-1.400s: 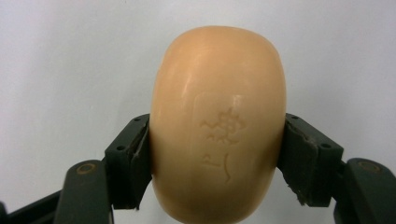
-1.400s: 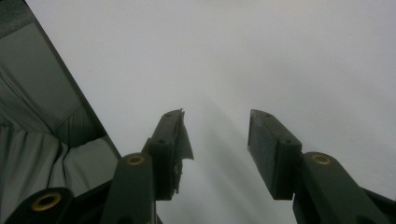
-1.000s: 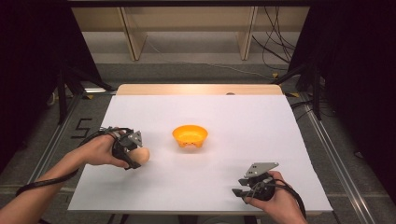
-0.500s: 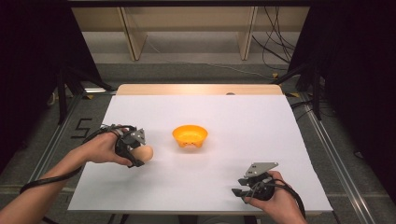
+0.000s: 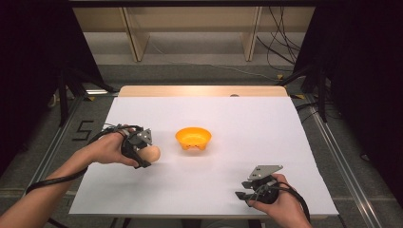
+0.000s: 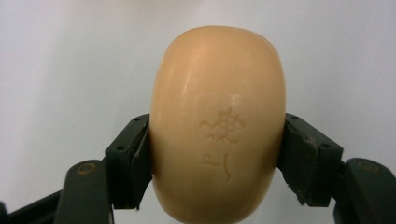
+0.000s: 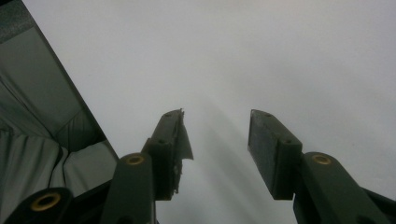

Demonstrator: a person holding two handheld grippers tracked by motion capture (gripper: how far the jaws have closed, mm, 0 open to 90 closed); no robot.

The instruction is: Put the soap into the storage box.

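Note:
A tan oval bar of soap (image 6: 217, 126) with an embossed mark sits between the two black jaws of my left gripper (image 6: 215, 154), which is shut on it. From above, the soap (image 5: 152, 153) sticks out of the left gripper (image 5: 145, 156) at the left of the white table, just left of an orange bowl (image 5: 193, 137). My right gripper (image 5: 243, 191) rests near the front right edge, and its jaws (image 7: 219, 140) stand open over bare white surface with nothing between them.
The white table sheet (image 5: 266, 133) spreads around the bowl, with a wooden strip (image 5: 199, 91) along its far edge. Grey floor, shelf legs and cables lie beyond. The table's front edge and grey fabric (image 7: 42, 140) sit beside the right gripper.
My left gripper has carried the soap a little to the right, closer to the orange bowl. The right gripper has stayed where it was.

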